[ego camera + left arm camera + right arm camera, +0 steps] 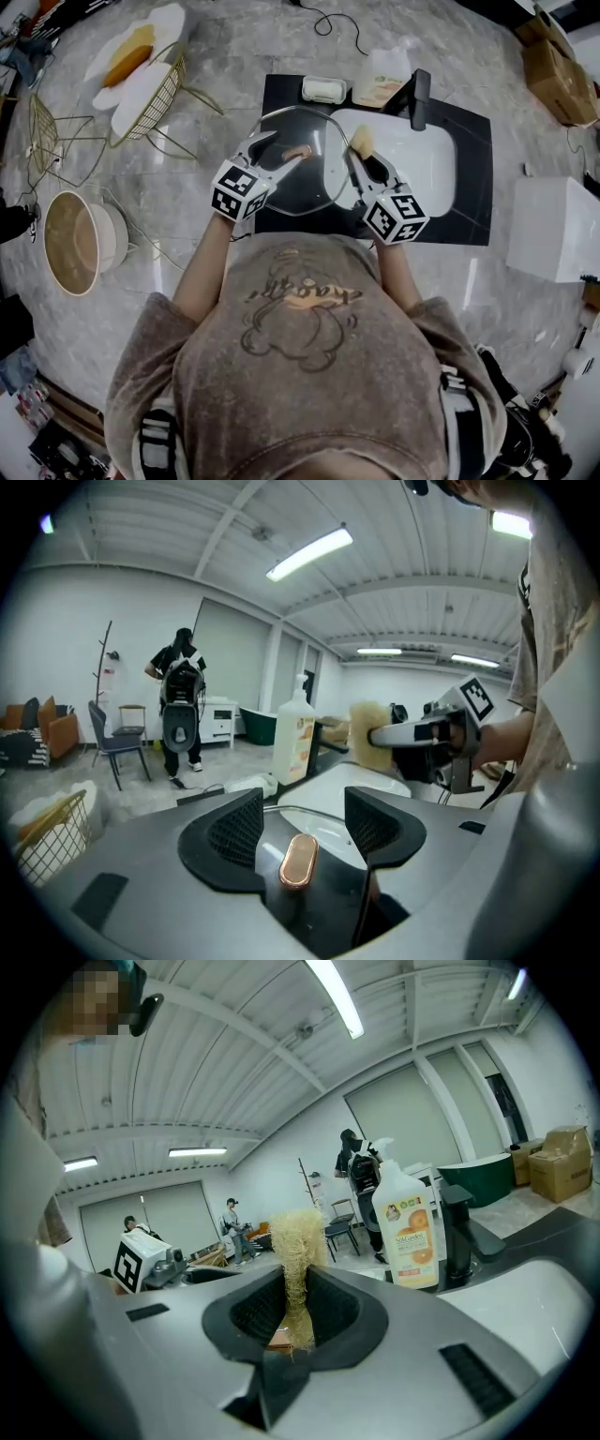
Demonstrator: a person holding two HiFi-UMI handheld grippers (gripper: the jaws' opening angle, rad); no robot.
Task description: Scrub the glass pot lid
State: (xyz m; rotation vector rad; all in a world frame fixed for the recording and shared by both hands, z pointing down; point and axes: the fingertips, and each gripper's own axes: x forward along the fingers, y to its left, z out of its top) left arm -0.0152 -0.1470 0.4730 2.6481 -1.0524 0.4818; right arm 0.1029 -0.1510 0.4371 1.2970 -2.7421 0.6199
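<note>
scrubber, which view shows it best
Right gripper view: the scrubber sits large and centred, pinched in the right gripper. The left gripper view shows it side-on; the head view only a small pale tuft by the lid.

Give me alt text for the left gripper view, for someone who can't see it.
The left gripper has its jaws open, with the copper-coloured knob of the glass pot lid between them, untouched by the pads. Beyond them the right gripper holds a yellow scrubber, with a soap bottle behind and a person standing far back in the room.
</note>
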